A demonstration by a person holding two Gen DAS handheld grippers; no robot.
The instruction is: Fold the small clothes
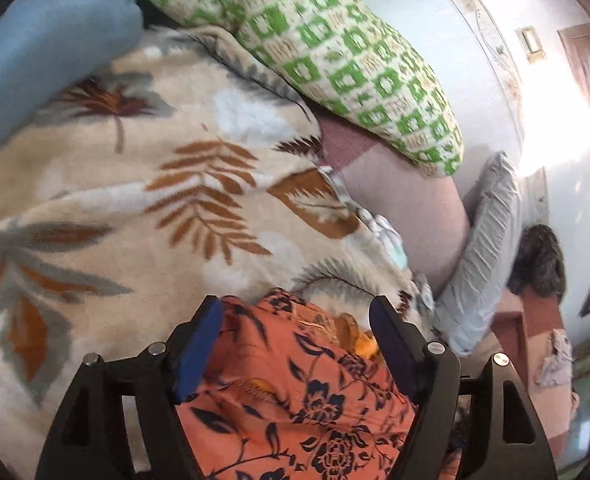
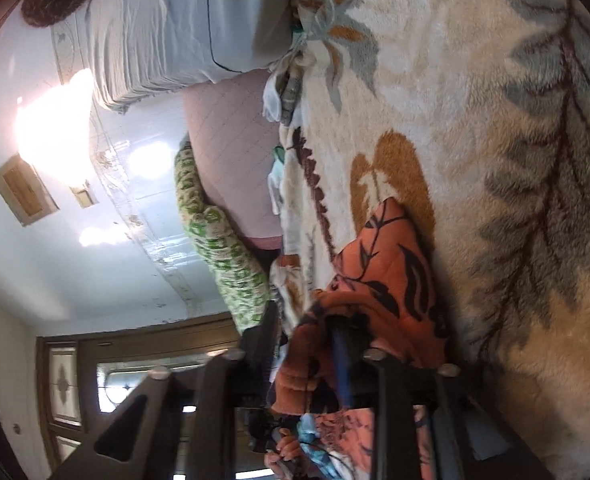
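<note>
Orange floral garment [image 1: 295, 392] loose between wide-open fingers of left hand-held gripper [image 1: 297, 320], on leaf-print blanket [image 1: 135, 200].

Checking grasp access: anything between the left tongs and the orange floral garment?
Nothing visible. In the left wrist view the orange floral garment already lies between the open left tongs, on the leaf-print blanket. The blue pads flank the cloth without clamping it. The green patterned pillow sits well beyond.

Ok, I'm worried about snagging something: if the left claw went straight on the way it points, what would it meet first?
Probably the orange floral garment lying between its open fingers, then the leaf-print blanket just beyond. Depth is hard to judge in this fisheye view.
</note>
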